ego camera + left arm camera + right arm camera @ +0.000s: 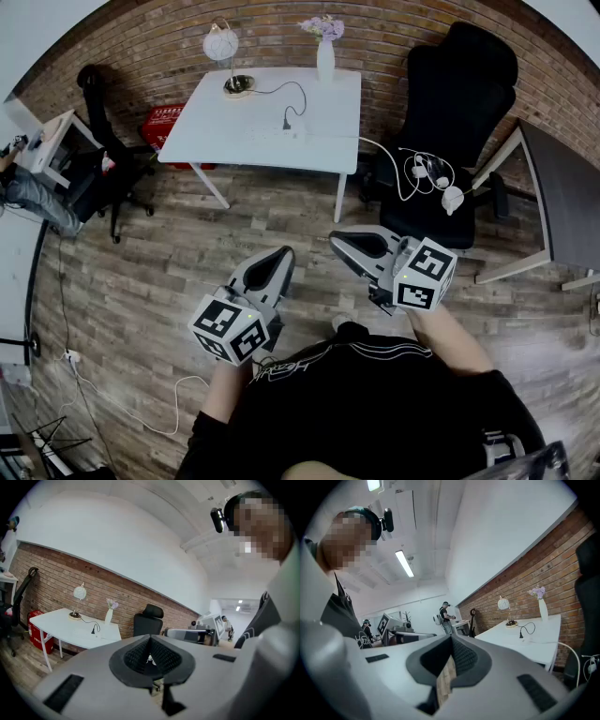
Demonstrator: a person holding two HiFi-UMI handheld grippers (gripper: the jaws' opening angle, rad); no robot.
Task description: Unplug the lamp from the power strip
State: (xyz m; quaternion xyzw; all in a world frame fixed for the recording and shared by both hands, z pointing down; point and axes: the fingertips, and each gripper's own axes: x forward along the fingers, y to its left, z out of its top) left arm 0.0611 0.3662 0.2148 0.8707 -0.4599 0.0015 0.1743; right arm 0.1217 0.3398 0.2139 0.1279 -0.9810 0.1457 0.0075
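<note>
left gripper [279, 257] & right gripper [343, 241] both clenched, empty, over floor [178, 244], well apart from table [328, 103]; lamp [225, 54] plugged in strip [279, 135].

Red brick wall [141, 47] along the far side, plain white above. Grey-brown wood-plank floor [169, 272]. White bench [225, 131] close against the brick, on slanted legs. Black office chair [464, 94] just right of it, a second black chair [98, 112] at the left beside a red crate [167, 122]. Dark desk [562, 187] at the right edge. Lit by a ceiling strip light [404, 563].
</note>
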